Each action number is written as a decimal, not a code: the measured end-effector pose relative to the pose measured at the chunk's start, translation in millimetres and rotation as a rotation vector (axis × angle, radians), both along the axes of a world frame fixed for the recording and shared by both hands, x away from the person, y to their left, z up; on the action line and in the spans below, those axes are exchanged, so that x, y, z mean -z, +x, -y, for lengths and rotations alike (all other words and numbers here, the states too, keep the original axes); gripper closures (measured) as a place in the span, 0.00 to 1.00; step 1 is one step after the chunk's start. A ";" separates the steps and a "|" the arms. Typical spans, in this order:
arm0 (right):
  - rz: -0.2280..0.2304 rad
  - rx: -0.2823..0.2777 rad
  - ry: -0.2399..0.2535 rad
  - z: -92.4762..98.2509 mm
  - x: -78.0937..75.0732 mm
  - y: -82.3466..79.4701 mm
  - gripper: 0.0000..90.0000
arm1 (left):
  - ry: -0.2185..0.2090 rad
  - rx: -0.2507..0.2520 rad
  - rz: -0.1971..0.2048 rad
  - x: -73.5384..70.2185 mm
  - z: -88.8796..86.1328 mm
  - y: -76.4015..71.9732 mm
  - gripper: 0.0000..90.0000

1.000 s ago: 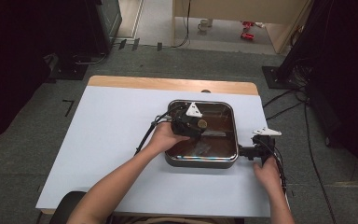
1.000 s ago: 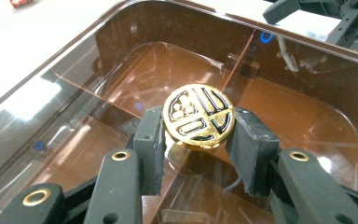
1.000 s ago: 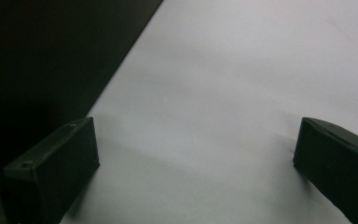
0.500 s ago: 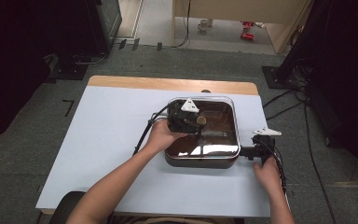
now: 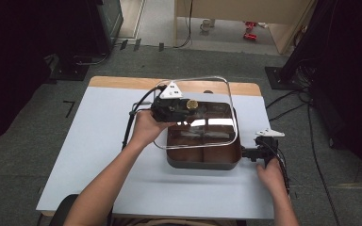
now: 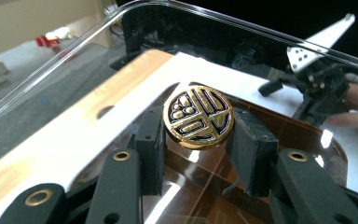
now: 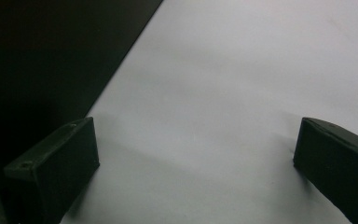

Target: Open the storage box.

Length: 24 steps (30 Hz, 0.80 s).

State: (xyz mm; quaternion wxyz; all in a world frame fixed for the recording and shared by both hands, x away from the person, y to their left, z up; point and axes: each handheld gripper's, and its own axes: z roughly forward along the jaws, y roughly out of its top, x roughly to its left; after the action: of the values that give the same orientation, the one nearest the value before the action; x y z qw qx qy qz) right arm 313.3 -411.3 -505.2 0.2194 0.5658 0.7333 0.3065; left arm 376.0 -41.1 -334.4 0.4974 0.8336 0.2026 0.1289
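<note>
You pinched the glass lid's [image 5: 195,115] gold knob [image 6: 198,116] with your left gripper [image 5: 181,109], lid tilted above the pan [image 5: 202,159]; glass looked heavy, slippery, breakable. Right gripper [image 7: 193,158] sat spread at three o'clock.

The lid [image 5: 195,113] hangs tilted above the pan [image 5: 202,157], which sits on the table [image 5: 94,141] right of centre.

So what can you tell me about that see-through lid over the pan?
The clear glass lid is a rounded square with a shiny metal rim and a round gold knob bearing a dark emblem at its middle. The left gripper is shut on that knob, one black pad on each side. The lid is tilted, its far edge raised, above the dark square pan, which shows brown through the glass.
</note>
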 end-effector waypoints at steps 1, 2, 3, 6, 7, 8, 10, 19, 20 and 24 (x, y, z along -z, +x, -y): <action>-0.002 0.001 0.003 -0.2 0.0 -0.1 0.00 | -0.007 -0.011 0.004 -3.4 -5.4 0.1 0.66; -0.002 0.001 0.003 -0.2 0.0 -0.1 0.00 | -0.008 -0.019 0.001 -6.5 -11.2 0.5 0.66; -0.002 0.000 0.002 -0.1 0.0 -0.1 0.00 | -0.008 -0.035 -0.001 -9.4 -18.1 1.1 0.66; -0.002 0.000 0.002 -0.1 0.0 -0.1 0.00 | -0.009 -0.066 -0.013 -13.1 -33.7 3.2 0.66; -0.002 0.000 0.002 -0.1 0.0 -0.2 0.00 | -0.007 -0.075 -0.017 -13.8 -39.6 4.0 0.66; -0.002 0.000 0.001 -0.1 0.0 -0.2 0.00 | -0.004 -0.089 -0.019 -14.4 -45.5 4.6 0.66; -0.002 0.001 0.002 -0.1 0.0 -0.2 0.00 | -0.005 -0.111 -0.027 -15.2 -56.0 5.4 0.66; -0.001 -0.001 0.000 0.0 0.0 -0.1 0.00 | 0.000 -0.233 -0.054 -15.9 -115.4 5.0 0.66; -0.003 -0.001 0.000 0.1 -0.1 -0.1 0.00 | 0.004 -0.245 -0.059 -15.7 -121.3 4.9 0.66; -0.002 -0.001 0.000 0.1 -0.1 0.0 0.00 | 0.016 -0.299 -0.072 -13.5 -143.1 5.6 0.66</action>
State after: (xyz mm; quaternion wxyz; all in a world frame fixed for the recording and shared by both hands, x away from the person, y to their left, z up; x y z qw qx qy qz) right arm 313.3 -411.3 -505.1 0.2183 0.5657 0.7338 0.3062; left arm 381.5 102.0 -320.9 0.4583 0.8021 0.3412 0.1735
